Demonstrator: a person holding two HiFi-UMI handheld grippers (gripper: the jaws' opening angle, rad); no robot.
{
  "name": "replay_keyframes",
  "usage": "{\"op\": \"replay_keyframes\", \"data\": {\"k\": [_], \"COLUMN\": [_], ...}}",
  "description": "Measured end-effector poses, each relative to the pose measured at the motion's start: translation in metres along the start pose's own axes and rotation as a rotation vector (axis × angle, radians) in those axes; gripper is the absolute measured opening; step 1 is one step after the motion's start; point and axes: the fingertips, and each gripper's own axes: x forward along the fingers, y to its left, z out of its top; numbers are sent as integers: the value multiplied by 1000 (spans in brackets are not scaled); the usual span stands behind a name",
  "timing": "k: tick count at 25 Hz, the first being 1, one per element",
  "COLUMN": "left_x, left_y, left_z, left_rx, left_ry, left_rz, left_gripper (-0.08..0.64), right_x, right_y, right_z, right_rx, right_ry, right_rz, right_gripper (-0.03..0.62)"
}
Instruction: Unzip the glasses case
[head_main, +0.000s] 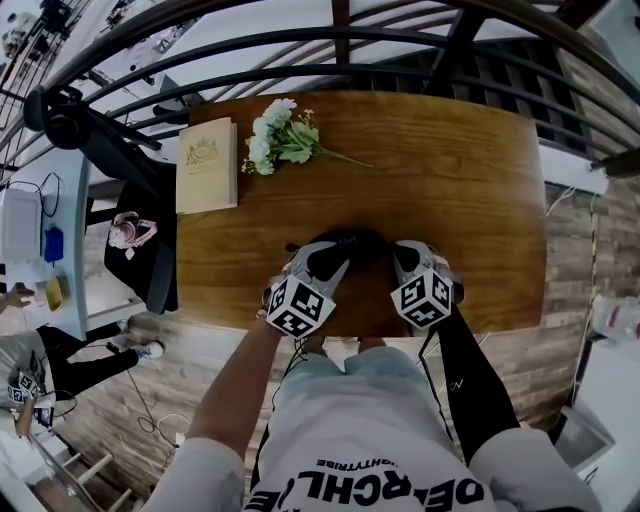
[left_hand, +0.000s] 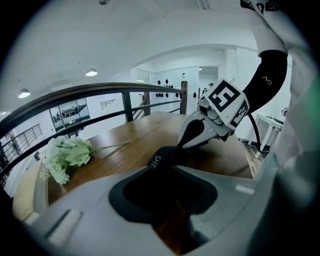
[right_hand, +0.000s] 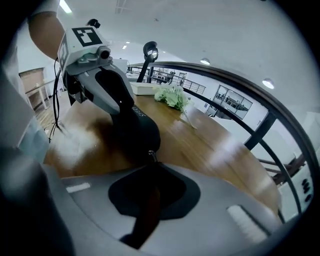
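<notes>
Glasses case (head_main: 356, 246): black, soft, lying flat on the wooden table (head_main: 450, 170), close to the near edge and right in front of the person. White lettering on its top, too small to read in full. It sits between the two grippers.

Left gripper (head_main: 333, 254): jaws part-way apart and clamped across the left end of the case. The left gripper view shows the case running in between the black pads, with both pads on it. From the right gripper view, one black finger (right_hand: 114, 90) lies over the top of the case.

Right gripper (head_main: 402, 256): jaws pressed together. The right gripper view puts the small metal zipper pull (right_hand: 149, 156) right at the jaw tips, pinched, at the case's right end. How far the zip is open: can't tell, the seam is dark on dark.

Both grippers point down at a slant toward the case, with the marker cubes at the table's near edge.

Rest of the table:
- White-and-green flower bunch (head_main: 280, 136) near the far edge, stems pointing right, well apart from the case.
- Cream book (head_main: 207, 165) just left of the flowers at the far-left corner, closed, with a gold emblem on the cover.

Dark curved railing (head_main: 400, 38) wraps behind the table's far side. Wood plank floor (head_main: 200, 390) below. Person is wearing a white shirt with black print, a bare left forearm and a black sleeve (head_main: 470, 380) on the right.
</notes>
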Motion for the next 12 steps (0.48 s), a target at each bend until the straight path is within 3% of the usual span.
{"op": "replay_keyframes", "data": {"k": [4,9,12], "left_x": [2,2,1], "left_y": [3,5,5], "left_z": [1,2,2], "left_rx": [-6,-44,-50], "left_ry": [3,-17,-24], "left_rz": [-2,2,-3], "left_gripper": [219,219,219], "right_x": [9,11,6], "right_y": [-10,1,2], "right_z": [3,3,10], "right_rx": [-21,-85,-143], "right_ry": [53,51,3], "right_rz": [-38,99,177], "right_gripper": [31,36,91]}}
